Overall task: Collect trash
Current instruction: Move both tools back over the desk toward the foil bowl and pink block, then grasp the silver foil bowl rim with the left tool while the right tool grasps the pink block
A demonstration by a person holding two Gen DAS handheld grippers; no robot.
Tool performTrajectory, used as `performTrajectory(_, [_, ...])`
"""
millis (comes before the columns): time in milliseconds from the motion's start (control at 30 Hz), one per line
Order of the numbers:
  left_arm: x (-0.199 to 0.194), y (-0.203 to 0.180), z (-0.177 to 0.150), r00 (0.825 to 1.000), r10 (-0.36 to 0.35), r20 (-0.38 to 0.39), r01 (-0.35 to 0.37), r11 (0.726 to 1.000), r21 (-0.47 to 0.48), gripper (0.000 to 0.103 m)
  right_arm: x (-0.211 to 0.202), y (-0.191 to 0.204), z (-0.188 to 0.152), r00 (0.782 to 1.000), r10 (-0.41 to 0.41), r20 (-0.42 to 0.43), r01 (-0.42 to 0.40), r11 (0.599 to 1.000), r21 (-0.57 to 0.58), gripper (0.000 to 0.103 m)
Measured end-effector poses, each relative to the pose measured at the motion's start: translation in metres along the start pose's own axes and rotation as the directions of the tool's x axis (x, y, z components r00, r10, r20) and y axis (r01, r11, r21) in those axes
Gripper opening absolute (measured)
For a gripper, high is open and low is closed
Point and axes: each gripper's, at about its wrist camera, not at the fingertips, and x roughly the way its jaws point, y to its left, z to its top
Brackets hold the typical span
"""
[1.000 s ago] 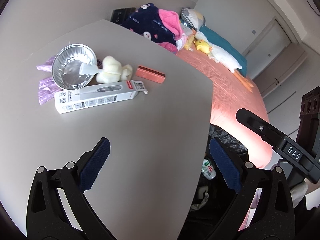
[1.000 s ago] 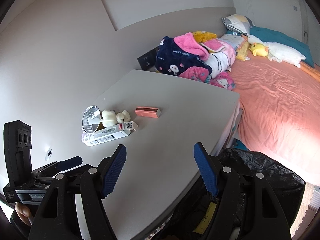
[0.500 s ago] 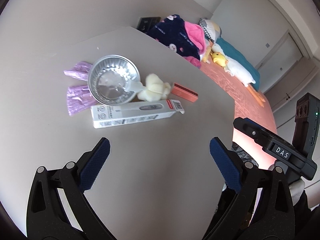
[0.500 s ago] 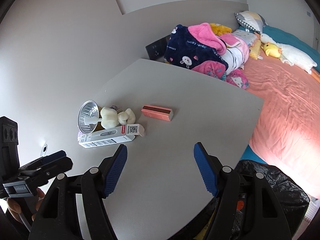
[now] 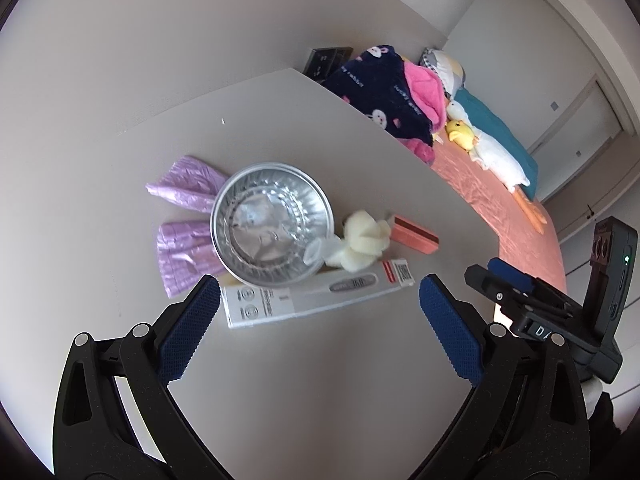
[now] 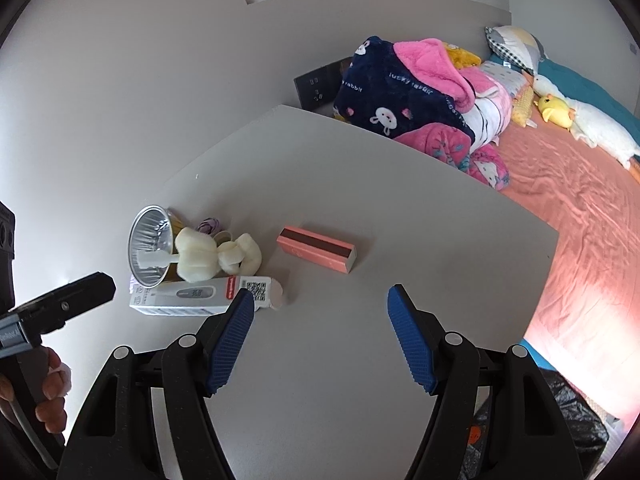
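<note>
Trash lies in a cluster on the grey table [image 5: 320, 380]: a foil bowl [image 5: 272, 224], purple plastic wrappers [image 5: 184, 240], a cream crumpled wad [image 5: 362, 244] with a clear plastic spoon, a white thermometer box [image 5: 316, 296] and a pink box [image 5: 414, 235]. My left gripper [image 5: 320, 328] hangs open just short of the white box, nothing between its blue pads. In the right wrist view the foil bowl [image 6: 150, 246], white box [image 6: 200, 295] and pink box [image 6: 316, 249] lie ahead. My right gripper [image 6: 320, 336] is open and empty, below the pink box.
A black trash bag [image 6: 560, 432] sits below the table's right edge. Behind the table a bed [image 6: 580, 216] carries piled blankets [image 6: 408, 92] and plush toys. A dark socket panel [image 6: 316, 84] is on the wall. A hand [image 6: 48, 392] holds the left gripper's handle.
Both grippers have moved forward over the table toward the trash cluster, which now looks larger and nearer. The trash bag has slipped mostly out of view. Both jaws stayed equally wide.
</note>
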Motion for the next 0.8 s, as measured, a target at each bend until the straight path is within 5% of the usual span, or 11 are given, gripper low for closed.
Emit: performTrajectory(800, [0.053,0.011,0.035,0.994,0.100,-0.035,-0.100,0.995,-0.003,0.096,0.086,0.006,0.026,0.995,-0.065,-0.074,0.051,0.981,-0.188,0.065])
